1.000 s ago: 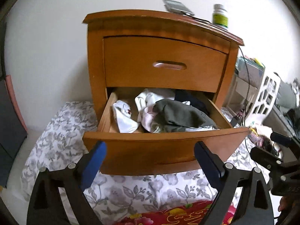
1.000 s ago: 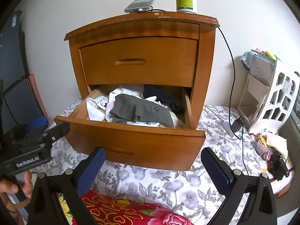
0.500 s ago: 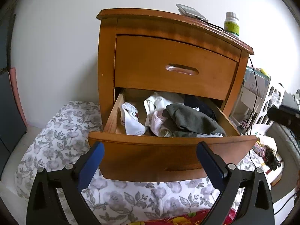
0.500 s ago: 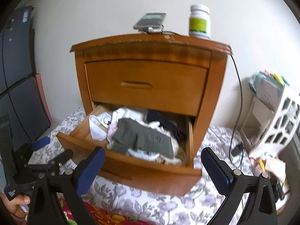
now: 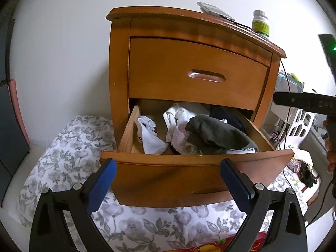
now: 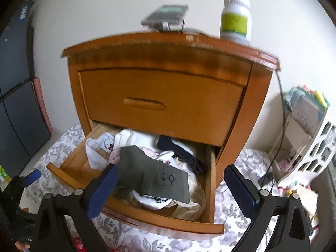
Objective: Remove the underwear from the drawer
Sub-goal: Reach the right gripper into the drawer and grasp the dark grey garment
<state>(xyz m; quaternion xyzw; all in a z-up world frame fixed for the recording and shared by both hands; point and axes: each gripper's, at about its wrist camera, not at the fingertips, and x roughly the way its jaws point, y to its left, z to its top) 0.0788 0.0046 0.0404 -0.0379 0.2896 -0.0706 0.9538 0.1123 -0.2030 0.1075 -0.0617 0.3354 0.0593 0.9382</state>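
- Wooden nightstand point(image 5: 197, 79) against a white wall, standing on floral-print bedding point(image 5: 69, 147).
- Upper drawer point(image 6: 159, 105) shut; lower drawer point(image 5: 189, 180) pulled well out, front panel nearest the cameras.
- Underwear heaped inside the lower drawer: grey folded piece point(image 6: 155, 176) on top toward the front, with a small dark printed mark.
- White garment point(image 5: 151, 138) with a small red-and-black print lying alone at the left end of the drawer, apart from the main heap.
- Pale pink-and-white pieces point(image 5: 180, 136) bunched just beside and under the grey one; dark navy piece point(image 6: 182, 157) toward the back right.
- Left gripper point(image 5: 168, 182) low in front of the drawer panel, jaws wide apart, nothing between them, touching nothing.
- Right gripper point(image 6: 170, 189) above the open drawer, jaws wide apart and empty; left blue pad point(image 6: 103, 189) overlapping the edge of the grey piece in view, contact impossible to tell.
- On the nightstand top: white pill bottle point(image 6: 236, 19) with a yellow-green label, and a phone-like device point(image 6: 166, 19), blurred, with a cable running off the right side.
- White cut-out rack point(image 6: 310, 147) with papers to the right of the nightstand.
- Red patterned fabric point(image 5: 210, 246) at the bottom edge of the left wrist view.
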